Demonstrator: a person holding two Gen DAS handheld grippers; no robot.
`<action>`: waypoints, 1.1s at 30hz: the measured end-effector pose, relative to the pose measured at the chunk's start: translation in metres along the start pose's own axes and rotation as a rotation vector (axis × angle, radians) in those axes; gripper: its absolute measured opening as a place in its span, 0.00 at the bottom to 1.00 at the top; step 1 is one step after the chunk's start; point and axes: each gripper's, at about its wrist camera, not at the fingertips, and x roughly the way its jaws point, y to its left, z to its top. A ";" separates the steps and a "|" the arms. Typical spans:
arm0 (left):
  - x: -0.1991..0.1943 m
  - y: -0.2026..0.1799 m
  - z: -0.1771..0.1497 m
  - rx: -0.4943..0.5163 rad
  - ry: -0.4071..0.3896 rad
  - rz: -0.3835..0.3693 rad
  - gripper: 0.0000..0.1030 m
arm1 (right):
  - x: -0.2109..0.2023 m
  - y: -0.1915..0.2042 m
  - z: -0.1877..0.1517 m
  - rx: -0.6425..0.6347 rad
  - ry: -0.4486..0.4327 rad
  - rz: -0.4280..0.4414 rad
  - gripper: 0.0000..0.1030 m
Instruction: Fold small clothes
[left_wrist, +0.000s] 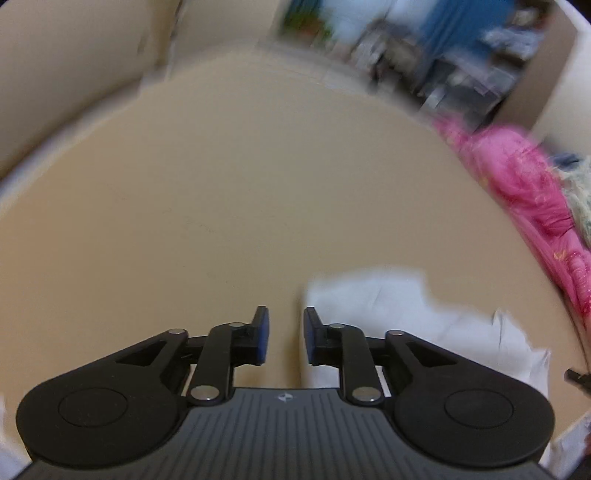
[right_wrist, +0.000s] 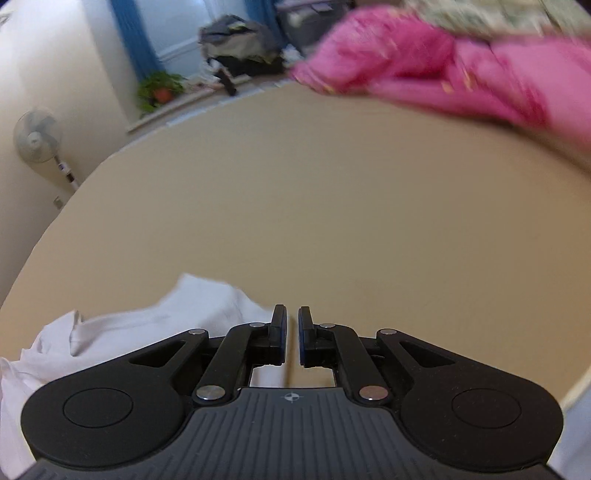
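White cloth (left_wrist: 406, 317), crumpled, lies on the tan table (left_wrist: 221, 203) just right of the left gripper (left_wrist: 286, 334) in the left wrist view, its near edge running under the right-hand finger. Left jaws stand a little apart w/ nothing between the blue pads (left_wrist: 263, 334), only bare table in the gap. Pink garment (left_wrist: 517, 184) heaped farther right at the table edge, well apart from the claw.

In the right wrist view the same white cloth (right_wrist: 129, 332) sits left of and partly under the right gripper (right_wrist: 291, 334); jaws nearly shut, thin slit only, nothing held. Pink pile (right_wrist: 443, 74) is at the far side, top right.

Risks, as I judge: both views are blurred, so hands prob moving fast. Coming down w/ jaws this narrow could just poke or shove the cloth instead of pinching an edge. Cloth is bunched, so a grab may take several layers and give a skewed fold. Cloth lies between the two claws, so they could bump.
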 end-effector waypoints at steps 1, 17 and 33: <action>0.004 0.002 -0.001 -0.013 0.031 0.001 0.22 | 0.006 -0.003 -0.002 0.012 0.068 0.006 0.10; 0.050 -0.057 0.001 0.166 0.012 -0.028 0.05 | 0.056 0.041 0.004 -0.206 0.089 0.144 0.07; 0.098 -0.068 0.033 0.112 -0.097 0.039 0.14 | 0.102 0.059 0.033 -0.077 -0.047 0.008 0.08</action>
